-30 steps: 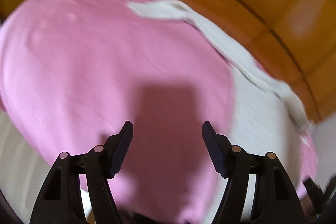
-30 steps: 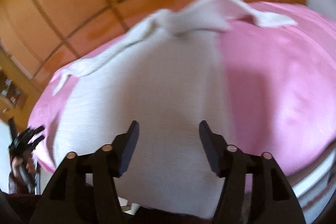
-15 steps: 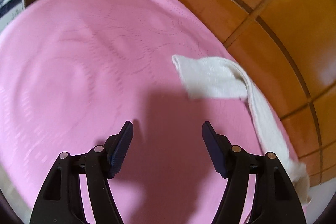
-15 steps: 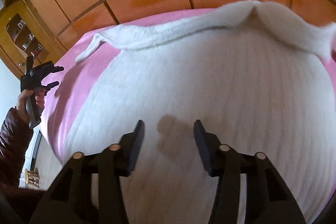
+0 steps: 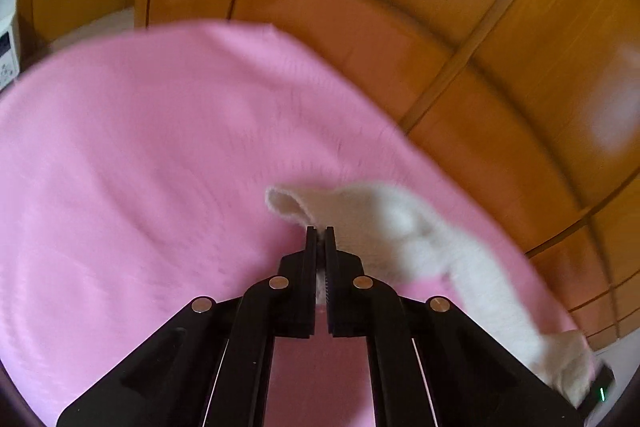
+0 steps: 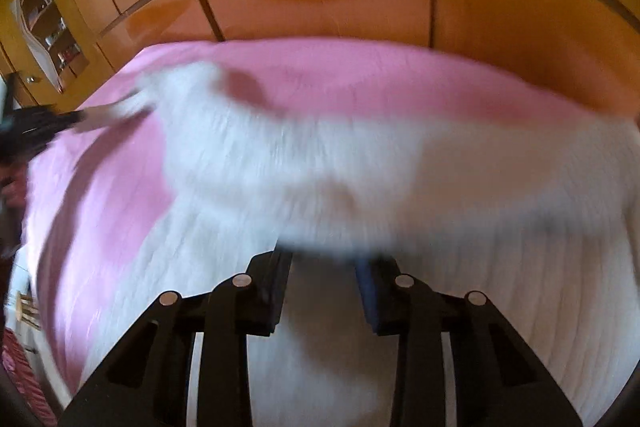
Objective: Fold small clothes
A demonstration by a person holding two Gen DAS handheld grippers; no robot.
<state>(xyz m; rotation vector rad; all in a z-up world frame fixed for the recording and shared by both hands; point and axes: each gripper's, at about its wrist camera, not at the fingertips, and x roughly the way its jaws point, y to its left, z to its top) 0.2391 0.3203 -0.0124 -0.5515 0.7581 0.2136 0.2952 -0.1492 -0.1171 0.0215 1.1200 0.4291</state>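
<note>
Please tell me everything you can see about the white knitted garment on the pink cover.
The white garment looks like soft, fuzzy ribbed knit. It lies spread on the pink cover, blurred in both views. One long narrow part, perhaps a sleeve, stretches along the cover's far edge. The left gripper is shut on its cuff end, which curls over. The right gripper is closing, with a thick fold of the body between its jaws and hiding their tips.

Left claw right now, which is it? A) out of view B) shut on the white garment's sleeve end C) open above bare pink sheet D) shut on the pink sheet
B: in the left wrist view the left claw has its pads together with white knit from the sleeve pinched between them.
</note>
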